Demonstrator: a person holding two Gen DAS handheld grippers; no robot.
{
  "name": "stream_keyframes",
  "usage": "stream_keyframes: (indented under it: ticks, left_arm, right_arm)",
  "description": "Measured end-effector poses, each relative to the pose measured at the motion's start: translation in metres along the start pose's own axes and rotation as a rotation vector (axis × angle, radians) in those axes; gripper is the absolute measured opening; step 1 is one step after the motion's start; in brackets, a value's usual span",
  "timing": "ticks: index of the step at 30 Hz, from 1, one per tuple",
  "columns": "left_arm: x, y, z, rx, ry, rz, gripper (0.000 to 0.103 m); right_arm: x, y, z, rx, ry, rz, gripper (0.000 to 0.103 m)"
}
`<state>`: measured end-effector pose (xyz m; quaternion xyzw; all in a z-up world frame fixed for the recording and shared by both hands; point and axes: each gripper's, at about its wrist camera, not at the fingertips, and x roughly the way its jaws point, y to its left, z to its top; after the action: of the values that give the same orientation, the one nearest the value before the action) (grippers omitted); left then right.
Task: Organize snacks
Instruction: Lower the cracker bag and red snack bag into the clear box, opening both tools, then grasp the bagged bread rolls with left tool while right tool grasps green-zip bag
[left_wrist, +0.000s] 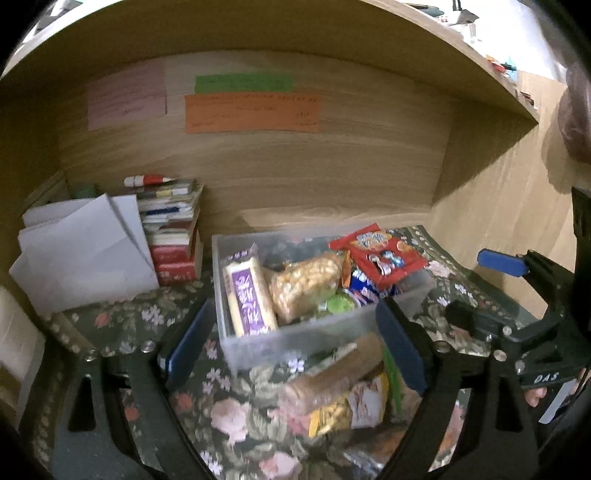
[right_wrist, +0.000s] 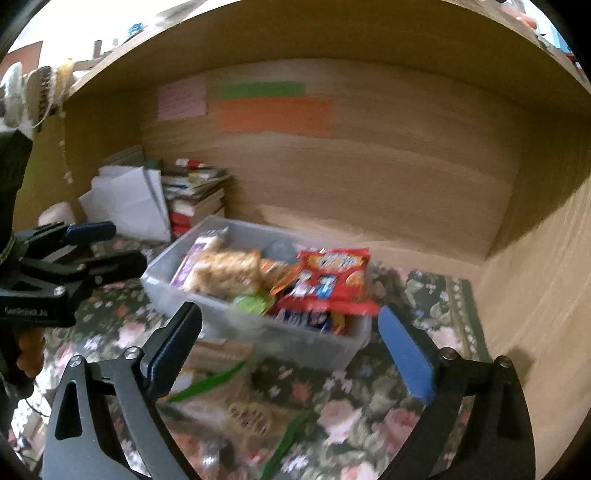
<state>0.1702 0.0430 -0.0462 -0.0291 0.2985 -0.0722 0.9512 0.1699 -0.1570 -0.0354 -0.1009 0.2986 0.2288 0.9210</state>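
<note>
Both grippers empty, jaws wide: left gripper (left_wrist: 291, 354), right gripper (right_wrist: 291, 350). Box (left_wrist: 295, 343) nearly full. Next: grab loose packet (left_wrist: 343, 391) on worktop (left_wrist: 229, 413) by its middle, lay flat atop the rest.

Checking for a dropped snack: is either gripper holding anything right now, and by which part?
Nothing is held. The left gripper and right gripper both stand open before the clear plastic bin, pads touching no snack.

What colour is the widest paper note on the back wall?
Orange, just below a green strip; sharpest in the left wrist view.
</note>
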Motion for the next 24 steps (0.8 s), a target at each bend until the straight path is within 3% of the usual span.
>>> stream_keyframes:
  ticks: [12,24]
  left_arm:
    - [-0.006,0.010,-0.048,-0.052,0.086,0.022,0.092]
    - [-0.004,-0.004,-0.069,-0.030,0.096,0.000,0.092]
  right_arm:
    - [0.030,0.037,-0.049,-0.042,0.148,0.087,0.098]
    - [0.037,0.007,-0.060,0.049,0.204,0.100,0.096]
